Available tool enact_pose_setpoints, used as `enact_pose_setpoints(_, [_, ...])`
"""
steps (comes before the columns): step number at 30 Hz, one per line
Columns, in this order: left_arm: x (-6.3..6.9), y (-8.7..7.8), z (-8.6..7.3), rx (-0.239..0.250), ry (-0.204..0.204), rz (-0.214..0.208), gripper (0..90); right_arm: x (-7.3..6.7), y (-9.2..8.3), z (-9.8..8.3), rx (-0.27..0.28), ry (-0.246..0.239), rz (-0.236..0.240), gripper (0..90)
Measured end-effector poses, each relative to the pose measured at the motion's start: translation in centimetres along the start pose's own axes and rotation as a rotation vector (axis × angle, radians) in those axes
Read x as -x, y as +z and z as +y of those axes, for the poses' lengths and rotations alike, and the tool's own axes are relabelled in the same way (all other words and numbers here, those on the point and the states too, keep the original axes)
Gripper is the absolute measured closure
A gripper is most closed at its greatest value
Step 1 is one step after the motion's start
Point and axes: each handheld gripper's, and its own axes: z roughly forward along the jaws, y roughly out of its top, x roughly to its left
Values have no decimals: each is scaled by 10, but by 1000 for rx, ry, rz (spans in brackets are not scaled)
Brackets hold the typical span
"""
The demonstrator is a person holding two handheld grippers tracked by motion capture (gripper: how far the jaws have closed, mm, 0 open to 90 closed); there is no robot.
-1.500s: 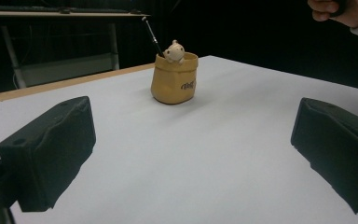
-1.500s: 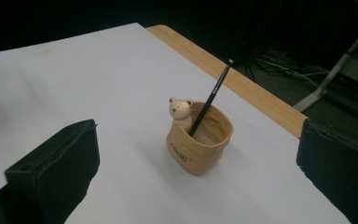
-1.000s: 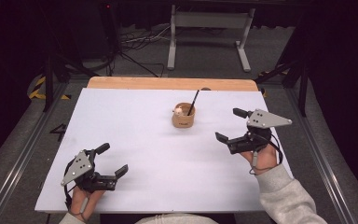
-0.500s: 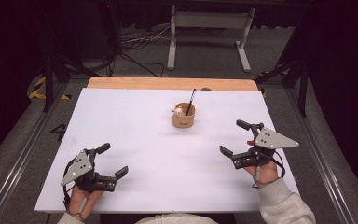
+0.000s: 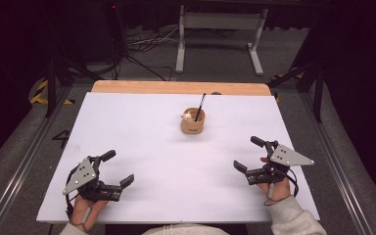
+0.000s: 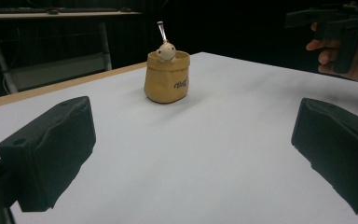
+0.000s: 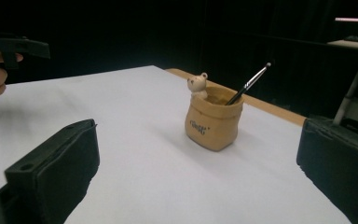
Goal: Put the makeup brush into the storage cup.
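Note:
A tan sack-shaped cup (image 5: 193,123) stands upright on the white tabletop (image 5: 137,132), a little beyond the middle. A small bear figure (image 5: 187,116) peeks over its rim, and a thin black brush (image 5: 200,104) leans inside it. My left gripper (image 5: 119,168) rests near the front left corner, open and holding nothing. My right gripper (image 5: 246,153) is near the front right, also open with nothing in it. The cup (image 6: 167,78) lies well ahead of the left jaws. It also sits ahead of the right jaws, cup (image 7: 213,120) with its brush (image 7: 251,84) tilted right.
A bare wooden strip (image 5: 176,87) runs along the table's far edge. Beyond it stand a metal frame (image 5: 220,29) and floor cables (image 5: 142,41). Dark rails flank the table on both sides. White surface lies all around the cup.
My right gripper has drawn back from beside the cup toward the front edge and slightly right. The left gripper has barely shifted. Cup and brush are unmoved.

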Motion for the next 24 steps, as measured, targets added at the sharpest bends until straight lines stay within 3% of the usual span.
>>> enact_pose_setpoints(9, [-1, 0, -1, -2, -8, -4, 3, 0, -5, -18, -26, 36, -23, 0])
enact_pose_setpoints(16, [-1, 2, -2, -5, -22, -9, 3, -7, -6, -26, -31, 36, -61, 0])
enact_pose_setpoints(24, [-1, 4, -4, -4, -40, -9, 3, -10, -4, -34, -53, 53, -51, 0])
